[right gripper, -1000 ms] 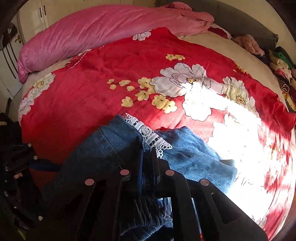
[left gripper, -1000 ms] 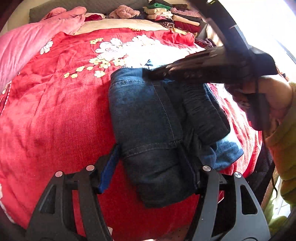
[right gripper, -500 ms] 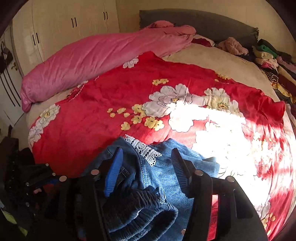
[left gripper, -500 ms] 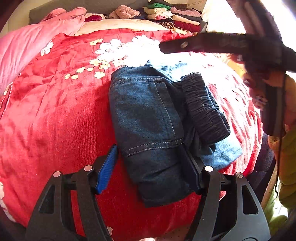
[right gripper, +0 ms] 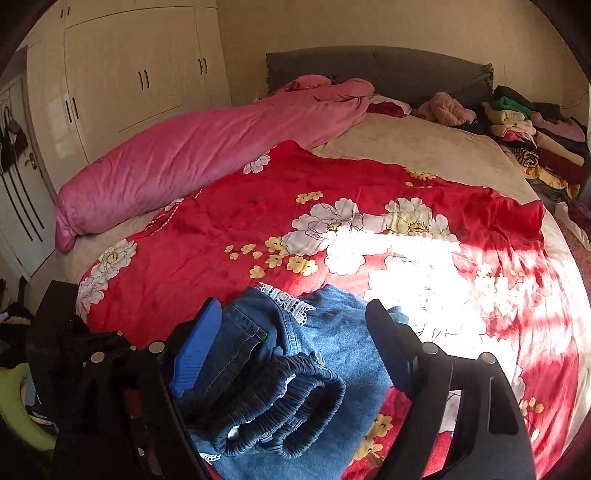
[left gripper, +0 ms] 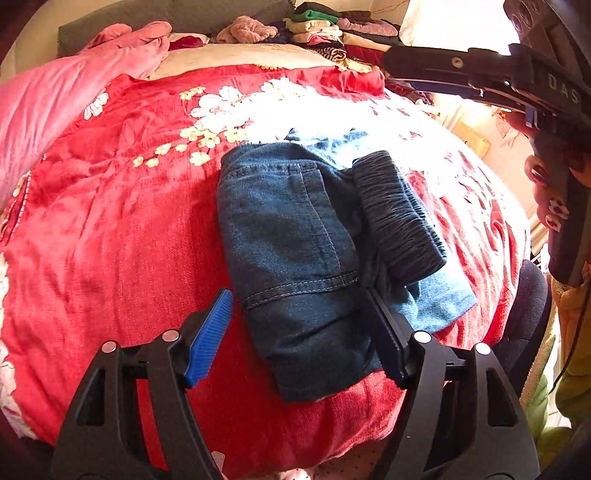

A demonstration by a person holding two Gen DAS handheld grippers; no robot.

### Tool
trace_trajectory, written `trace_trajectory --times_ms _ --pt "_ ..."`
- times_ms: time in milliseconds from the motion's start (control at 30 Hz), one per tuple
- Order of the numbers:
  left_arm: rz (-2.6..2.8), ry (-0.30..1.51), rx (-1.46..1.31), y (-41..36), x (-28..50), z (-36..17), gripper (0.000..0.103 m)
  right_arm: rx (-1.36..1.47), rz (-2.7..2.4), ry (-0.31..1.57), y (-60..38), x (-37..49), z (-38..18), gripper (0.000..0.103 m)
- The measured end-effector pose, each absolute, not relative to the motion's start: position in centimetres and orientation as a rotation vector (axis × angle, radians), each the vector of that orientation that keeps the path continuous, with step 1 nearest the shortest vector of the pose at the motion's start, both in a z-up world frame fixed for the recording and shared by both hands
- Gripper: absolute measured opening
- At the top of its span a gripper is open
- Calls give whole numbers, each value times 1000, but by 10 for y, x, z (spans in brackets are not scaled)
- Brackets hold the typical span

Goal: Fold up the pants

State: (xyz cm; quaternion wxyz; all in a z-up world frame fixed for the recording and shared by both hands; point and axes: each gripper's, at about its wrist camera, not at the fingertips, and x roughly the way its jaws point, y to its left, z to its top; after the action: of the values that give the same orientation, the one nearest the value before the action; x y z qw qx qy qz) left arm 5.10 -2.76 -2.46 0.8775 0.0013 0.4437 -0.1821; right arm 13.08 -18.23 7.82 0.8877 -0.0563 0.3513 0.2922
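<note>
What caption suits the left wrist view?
Folded dark blue denim pants lie on a red floral bedspread, between the left gripper's opening fingers.

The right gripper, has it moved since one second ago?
Yes. In the left wrist view the right gripper has risen off the jeans, toward the stacked clothes at the bed's far end. Its jaws are opening, gripping nothing.

Lighting: strong daylight entering from the right. Glare: a blown-out white patch on the red bedspread (right gripper: 406, 266), washing out its flower print. Shadows: deep over the near denim. Distortion: heavy fisheye bowing, with dark vignetted corners. Focus: both views sharp, no motion blur.
</note>
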Motion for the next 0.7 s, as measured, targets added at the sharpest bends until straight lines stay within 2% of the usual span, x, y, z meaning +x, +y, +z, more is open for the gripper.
trace_trajectory --times_ms 233,267,300,533,700 --pt "-362 881 12 -26 43 -9 75 -99 602 685 -191 111 92 81" --pt "-360 875 12 -26 41 -7 76 -99 596 677 -193 108 93 92" --pt "-357 869 12 -25 40 -5 78 -99 587 665 -194 105 95 95" --pt "-311 826 4 -17 33 12 93 -76 559 634 -206 91 105 96" --pt "-281 790 -22 -9 29 25 93 -66 543 595 -214 77 116 97"
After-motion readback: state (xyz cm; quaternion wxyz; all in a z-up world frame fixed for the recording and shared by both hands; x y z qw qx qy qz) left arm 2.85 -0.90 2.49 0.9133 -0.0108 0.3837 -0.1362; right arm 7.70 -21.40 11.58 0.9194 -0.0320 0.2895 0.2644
